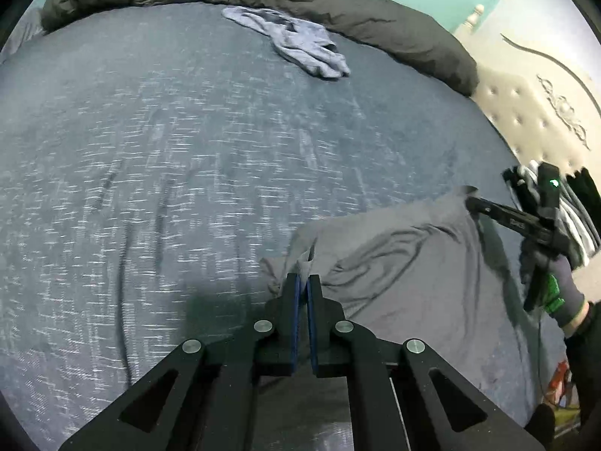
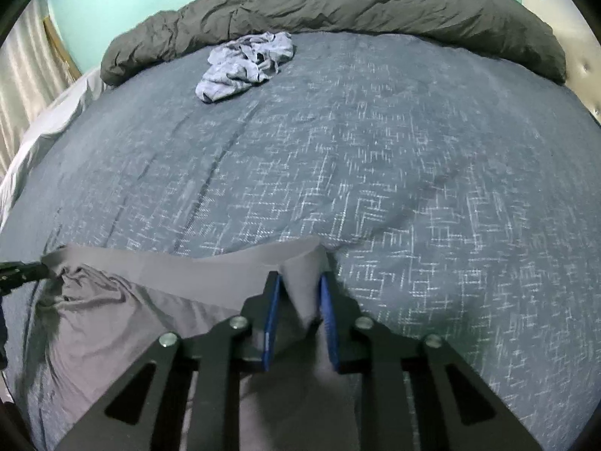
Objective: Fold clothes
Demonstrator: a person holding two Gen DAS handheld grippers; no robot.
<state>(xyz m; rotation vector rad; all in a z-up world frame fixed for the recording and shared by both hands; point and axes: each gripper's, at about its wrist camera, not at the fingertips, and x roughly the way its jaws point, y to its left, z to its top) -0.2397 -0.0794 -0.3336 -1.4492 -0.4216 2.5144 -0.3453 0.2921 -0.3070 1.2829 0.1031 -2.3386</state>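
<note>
At the bottom of both wrist views, the left tool pinches one corner of the grey garment and the right tool clamps another, its edge stretched between them above the bed. Likely mid-fold or spreading; both corners must travel together. A crumpled blue garment lies upper-centre, near the dark duvet.
</note>
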